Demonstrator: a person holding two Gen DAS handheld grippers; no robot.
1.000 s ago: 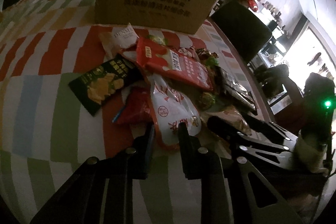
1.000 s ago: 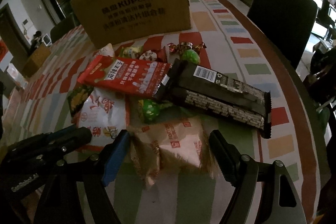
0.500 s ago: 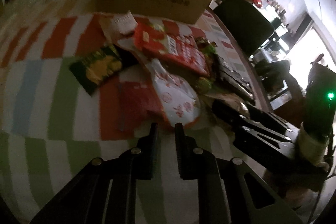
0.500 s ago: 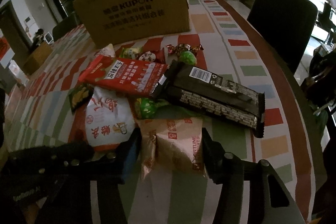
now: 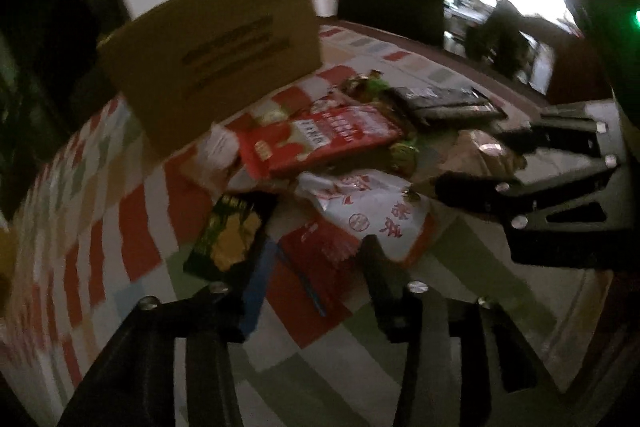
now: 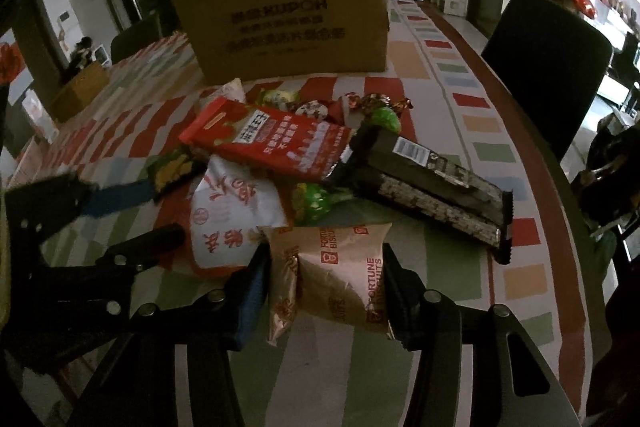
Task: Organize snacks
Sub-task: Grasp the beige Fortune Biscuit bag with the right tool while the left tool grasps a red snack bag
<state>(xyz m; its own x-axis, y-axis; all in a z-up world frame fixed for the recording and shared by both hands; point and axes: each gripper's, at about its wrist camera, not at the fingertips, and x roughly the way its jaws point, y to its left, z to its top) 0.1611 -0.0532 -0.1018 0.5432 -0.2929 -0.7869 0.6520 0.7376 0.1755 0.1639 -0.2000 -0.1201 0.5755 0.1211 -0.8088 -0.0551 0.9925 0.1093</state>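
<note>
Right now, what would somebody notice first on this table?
A big cardboard box stands at the back of the striped tablecloth. In front lies a snack pile, with a red packet on top beside a long black one. Nearest, the right tool squeezes a tan Fortune Biscuits bag.

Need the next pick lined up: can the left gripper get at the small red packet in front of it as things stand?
Probably yes. The left gripper has just been opening, and the small red packet lies flat between its fingers, with nothing on top; only the white pouch crowds one edge.
</note>
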